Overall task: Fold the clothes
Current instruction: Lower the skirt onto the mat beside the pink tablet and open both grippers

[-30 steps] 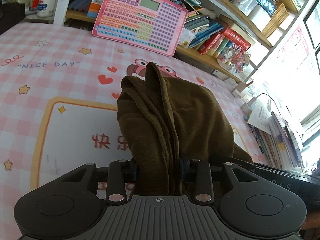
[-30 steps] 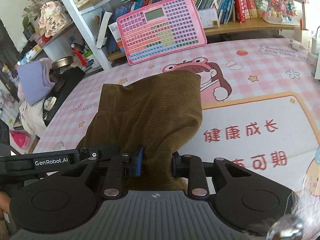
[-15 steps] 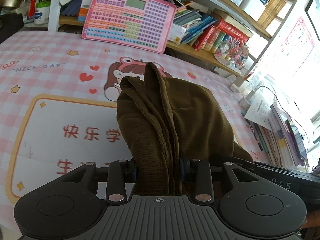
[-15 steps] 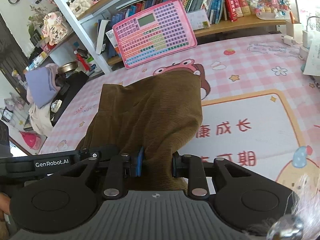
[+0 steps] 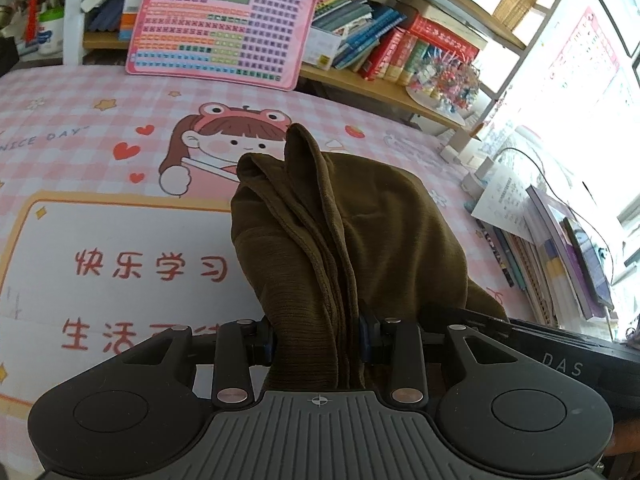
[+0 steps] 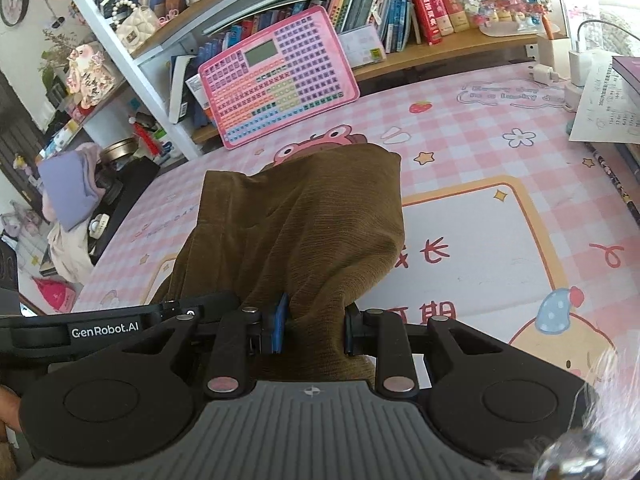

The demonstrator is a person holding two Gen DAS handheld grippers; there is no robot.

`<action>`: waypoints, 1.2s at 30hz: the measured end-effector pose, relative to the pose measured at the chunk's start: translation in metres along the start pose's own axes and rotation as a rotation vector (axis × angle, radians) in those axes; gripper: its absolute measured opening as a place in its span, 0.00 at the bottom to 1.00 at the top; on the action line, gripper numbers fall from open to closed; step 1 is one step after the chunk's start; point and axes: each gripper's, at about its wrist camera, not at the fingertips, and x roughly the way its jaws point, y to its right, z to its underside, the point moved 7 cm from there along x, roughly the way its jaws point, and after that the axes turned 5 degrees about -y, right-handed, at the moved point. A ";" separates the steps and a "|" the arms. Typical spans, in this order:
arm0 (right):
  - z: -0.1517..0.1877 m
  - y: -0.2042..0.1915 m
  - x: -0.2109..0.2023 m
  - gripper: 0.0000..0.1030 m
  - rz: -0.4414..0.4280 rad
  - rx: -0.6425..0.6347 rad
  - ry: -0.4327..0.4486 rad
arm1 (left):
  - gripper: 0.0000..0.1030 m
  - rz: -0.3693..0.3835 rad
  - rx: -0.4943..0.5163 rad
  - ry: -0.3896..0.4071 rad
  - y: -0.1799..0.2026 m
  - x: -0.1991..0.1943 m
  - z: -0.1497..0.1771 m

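Observation:
An olive-brown ribbed garment [image 5: 344, 232] hangs bunched and draped between both grippers above the pink checked desk mat [image 5: 100, 240]. My left gripper [image 5: 316, 340] is shut on a thick fold of it, with several layered edges rising from the jaws. In the right wrist view the same garment [image 6: 304, 224] spreads forward over the mat [image 6: 500, 240], and my right gripper [image 6: 314, 328] is shut on its near edge. The other gripper's black body [image 6: 112, 328] shows at the left, close beside. Cloth hides the fingertips of both.
A pink keyboard toy [image 5: 220, 24] leans against the bookshelf [image 5: 400, 52] at the desk's back. Stacked books and papers [image 5: 552, 240] line the right edge, with a charger and cable [image 6: 576, 60]. Clothes pile [image 6: 68, 188] lies off the left side.
Both grippers, still holding the garment, have drawn back over the mat toward the near edge; more of the cartoon print shows beyond the cloth. The grips look unchanged.

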 end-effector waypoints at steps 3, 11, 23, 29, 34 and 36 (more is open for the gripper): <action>-0.005 -0.003 0.008 0.24 0.009 0.006 -0.002 | 0.34 0.008 0.005 -0.008 -0.007 0.004 -0.006; -0.030 -0.036 0.042 0.24 0.020 -0.007 0.017 | 0.34 0.019 0.014 -0.003 -0.047 0.005 -0.037; -0.082 -0.092 0.122 0.24 0.027 -0.067 -0.001 | 0.34 0.060 -0.063 0.005 -0.139 0.019 -0.097; -0.129 -0.121 0.173 0.24 0.025 -0.109 0.032 | 0.34 0.066 -0.074 0.054 -0.188 0.028 -0.158; -0.162 -0.135 0.214 0.24 0.025 -0.122 0.057 | 0.34 0.061 -0.082 0.087 -0.220 0.040 -0.195; -0.170 -0.140 0.229 0.24 0.028 -0.130 0.062 | 0.34 0.058 -0.086 0.100 -0.232 0.045 -0.205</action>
